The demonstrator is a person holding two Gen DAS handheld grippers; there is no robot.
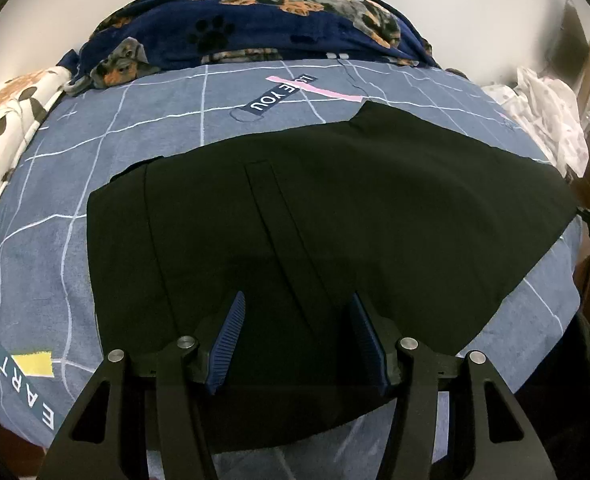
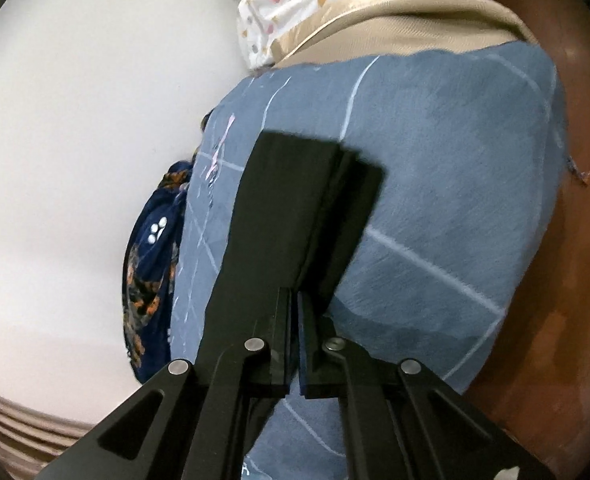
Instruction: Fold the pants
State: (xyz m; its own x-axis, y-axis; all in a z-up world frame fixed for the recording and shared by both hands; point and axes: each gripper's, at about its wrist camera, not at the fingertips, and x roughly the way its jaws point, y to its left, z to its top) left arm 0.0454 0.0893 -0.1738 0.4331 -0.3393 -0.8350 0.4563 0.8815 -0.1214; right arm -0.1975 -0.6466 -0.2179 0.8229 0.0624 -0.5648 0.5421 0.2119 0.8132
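Left gripper [image 1: 297,340]: released, jaws spread, hovering over the near edge of the black pants [image 1: 335,216]. The pants lie flat across the blue grid-print bed sheet [image 1: 35,240], apparently already halved leg on leg. Right gripper [image 2: 293,344]: clenched on the layered hem end of the pants [image 2: 295,208], lifting it above the sheet. Judged status: lengthwise fold done; crosswise folds remain. Beyond lies a navy dog-print blanket [image 1: 255,20].
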